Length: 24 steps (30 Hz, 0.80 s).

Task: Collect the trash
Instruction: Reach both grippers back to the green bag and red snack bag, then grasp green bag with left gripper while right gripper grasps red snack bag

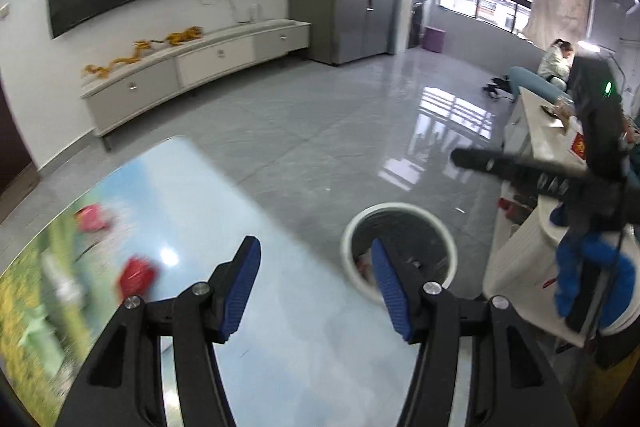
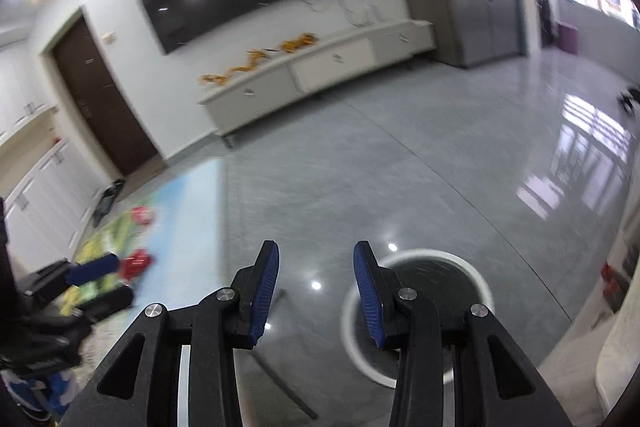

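Observation:
My left gripper [image 1: 316,259] is open and empty above the edge of a glossy table with a picture top [image 1: 192,203]. Two red crumpled wrappers lie on it: one [image 1: 136,273] left of my left fingers, one [image 1: 92,219] farther left. A white round bin [image 1: 400,251] stands on the floor right of the table, with some trash inside. My right gripper [image 2: 316,259] is open and empty above the floor, with the bin [image 2: 416,307] just right below it. The red wrappers [image 2: 136,263] show at its left, next to the left gripper [image 2: 92,269].
The right gripper and gloved hand [image 1: 580,187] hang over a white side table [image 1: 540,131] at the right. A low TV cabinet [image 1: 192,63] runs along the far wall. A person [image 1: 556,59] sits far right. Grey tiled floor [image 1: 320,131] lies between.

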Available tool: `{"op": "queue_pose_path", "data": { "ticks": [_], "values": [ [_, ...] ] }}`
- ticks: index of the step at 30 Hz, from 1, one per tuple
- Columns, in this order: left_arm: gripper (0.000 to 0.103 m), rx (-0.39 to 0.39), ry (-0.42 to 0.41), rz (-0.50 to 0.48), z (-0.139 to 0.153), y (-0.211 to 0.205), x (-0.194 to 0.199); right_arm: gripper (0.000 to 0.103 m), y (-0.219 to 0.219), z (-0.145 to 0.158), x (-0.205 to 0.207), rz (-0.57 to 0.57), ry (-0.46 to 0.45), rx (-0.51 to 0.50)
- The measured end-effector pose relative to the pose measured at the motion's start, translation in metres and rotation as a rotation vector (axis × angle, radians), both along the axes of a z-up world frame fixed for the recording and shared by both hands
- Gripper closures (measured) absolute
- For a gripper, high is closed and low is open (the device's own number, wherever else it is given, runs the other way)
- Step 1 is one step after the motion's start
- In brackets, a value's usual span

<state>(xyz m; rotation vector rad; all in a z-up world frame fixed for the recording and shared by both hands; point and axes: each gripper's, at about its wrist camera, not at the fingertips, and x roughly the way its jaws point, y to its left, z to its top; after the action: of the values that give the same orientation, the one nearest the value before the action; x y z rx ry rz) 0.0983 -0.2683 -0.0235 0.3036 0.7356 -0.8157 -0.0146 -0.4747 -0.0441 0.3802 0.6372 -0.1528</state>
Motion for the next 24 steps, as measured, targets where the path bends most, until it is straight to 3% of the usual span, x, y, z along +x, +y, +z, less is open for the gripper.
{"op": "queue_pose_path", "data": {
  "ticks": [4,11,14,18,24],
  "values": [
    [0.047,0.002,-0.03,0.079,0.002,0.062,-0.001,0.066,0.052,0.02,0.018,0.109,-0.016,-0.033],
    [0.047,0.016,-0.026,0.332,-0.016,0.201,0.033,0.063,0.138,0.023,0.058,0.289,0.014,-0.072],
    [0.035,-0.005,-0.013,0.435,-0.028,0.257,0.055,0.057,0.171,0.011,0.086,0.355,0.052,-0.078],
    [0.03,-0.045,-0.003,0.51,-0.038,0.301,0.078,0.05,0.204,-0.011,0.115,0.414,0.107,-0.087],
    [0.026,-0.046,-0.007,0.491,-0.049,0.305,0.108,0.048,0.239,-0.046,0.163,0.482,0.195,-0.079]
  ]
}}
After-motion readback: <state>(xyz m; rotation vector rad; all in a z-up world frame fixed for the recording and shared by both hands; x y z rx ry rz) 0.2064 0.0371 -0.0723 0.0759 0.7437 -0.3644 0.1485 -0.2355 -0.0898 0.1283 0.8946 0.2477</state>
